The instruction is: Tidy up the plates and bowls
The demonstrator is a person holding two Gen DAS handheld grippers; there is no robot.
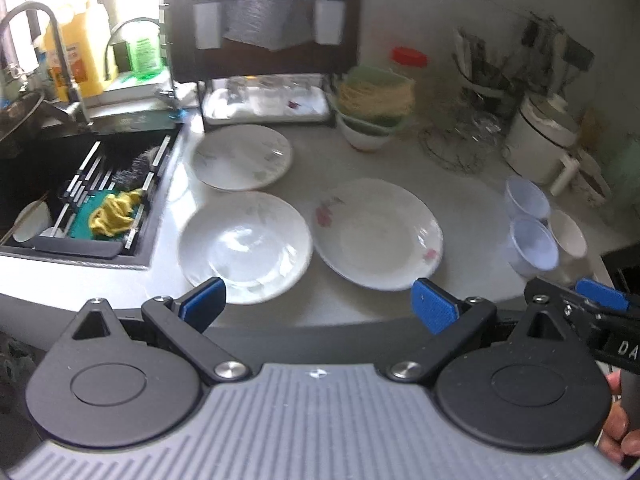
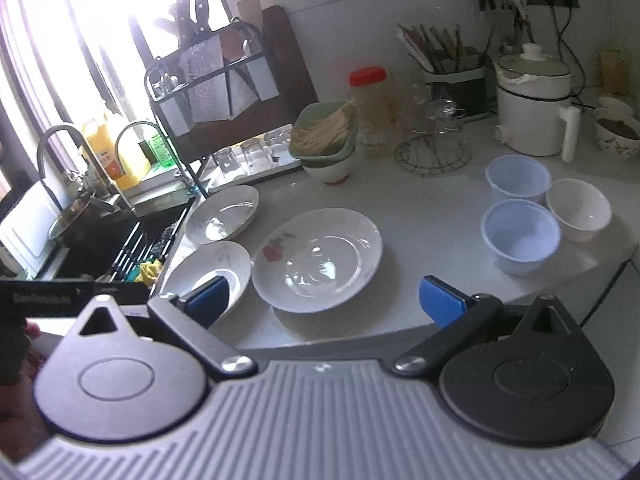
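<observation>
Both grippers hang at the near edge of the pale speckled stone countertop [image 2: 420,200], and neither has grabbed anything: the left gripper [image 1: 318,306] has its blue ribbed pads spread wide with nothing between them, and the right gripper [image 2: 324,300] is splayed apart and empty too. Just ahead of the right gripper sits the big glossy white ceramic plate with a pink flower print [image 2: 318,258]; from the left gripper the same plate [image 1: 378,234] is ahead and a touch to the right. Straight ahead of the left gripper's left finger is a shallow white glazed plate with a faint grey leaf pattern [image 1: 245,246], and farther out beyond it a second grey-leaf white plate [image 1: 241,157], close to the dark sink [image 1: 48,184]. All three lie flat in a loose cluster rather than stacked, so my guess is stacking hasn't started. Off to the right of the right gripper are two pale lilac translucent plastic bowls [image 2: 520,236] [image 2: 518,179] and a small white ceramic bowl [image 2: 578,209], all mouth-up and nearly touching one another. My read is that plates and bowls are grouped by type so each gripper takes the pile nearest it. The plates look slick and thin-rimmed, so pinching a rim probably needs care; the plastic bowls look light and a bit flexible. Far ahead, a green bowl of straw-coloured sticks [image 2: 326,130] sits on a white bowl.
</observation>
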